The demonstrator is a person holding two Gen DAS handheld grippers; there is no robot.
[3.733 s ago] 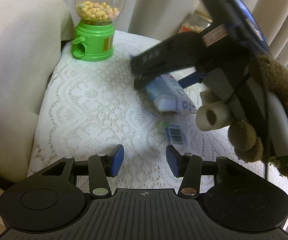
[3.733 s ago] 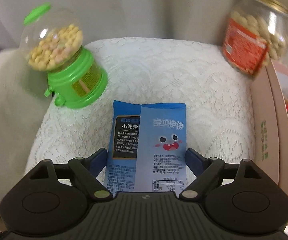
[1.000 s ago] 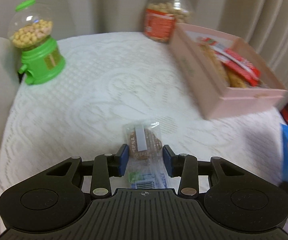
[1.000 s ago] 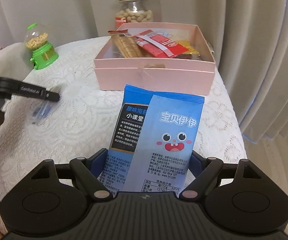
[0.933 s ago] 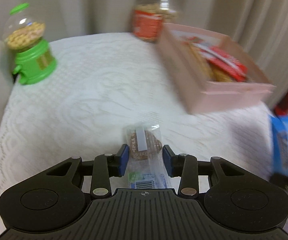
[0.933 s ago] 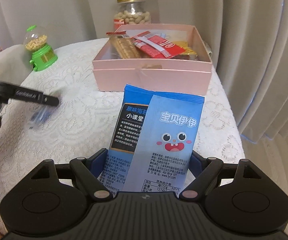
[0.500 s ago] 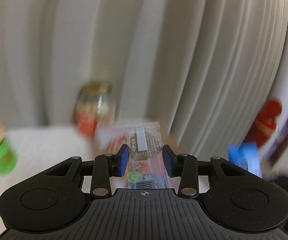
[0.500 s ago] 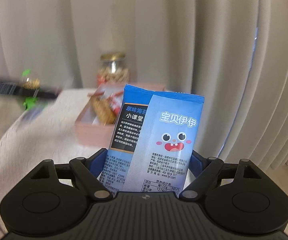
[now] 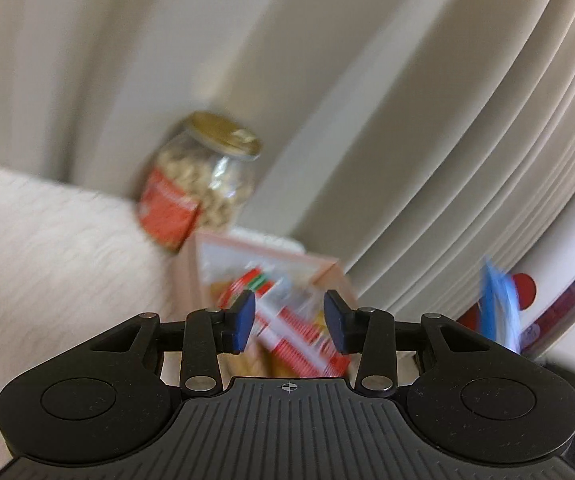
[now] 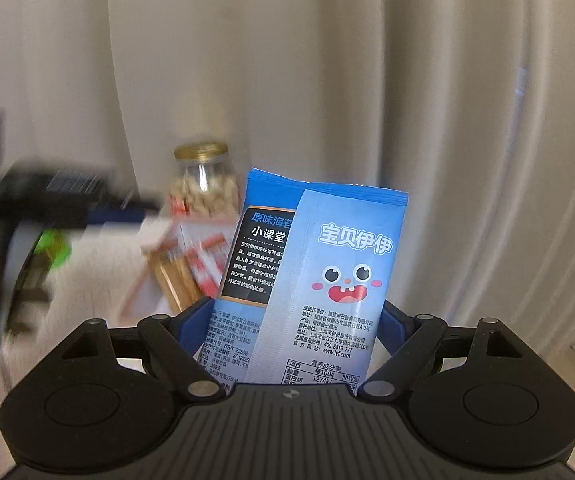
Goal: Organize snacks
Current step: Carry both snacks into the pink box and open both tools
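Left gripper (image 9: 289, 322) hangs above the pink snack box (image 9: 323, 270), its 2 blue pads (image 9: 243, 320) parted with nothing between them; through the gap show the red-and-white wrappers (image 9: 287, 328) already lying in the box, all of it smeared by motion blur. Right gripper (image 10: 295, 320) grips 2 blue snack packets (image 10: 327, 280), one overlapping the other, pinched at their lower ends so that most of their length stands free above the fingers. From the right wrist view the same box (image 10: 159, 248) lies ahead and to the left, partly hidden behind the packets, with the blurred left gripper (image 10: 67, 204) crossing above its near side. A glass jar with a gold lid (image 9: 203, 188) stands just behind the box, against the curtain (image 9: 367, 80), on the white lace cloth (image 9: 47, 248). Judged from this arrangement, the packets are the next items to be boxed. The main hazards: the 2 packets are held as a loose pair and one may slide out if the grip eases early; their tall free ends may catch the box wall or tip over its rim; the 2 grippers share the space above the box and may collide; a wide swing may knock the jar. A green object (image 10: 53, 248) at the left is too blurred to identify.
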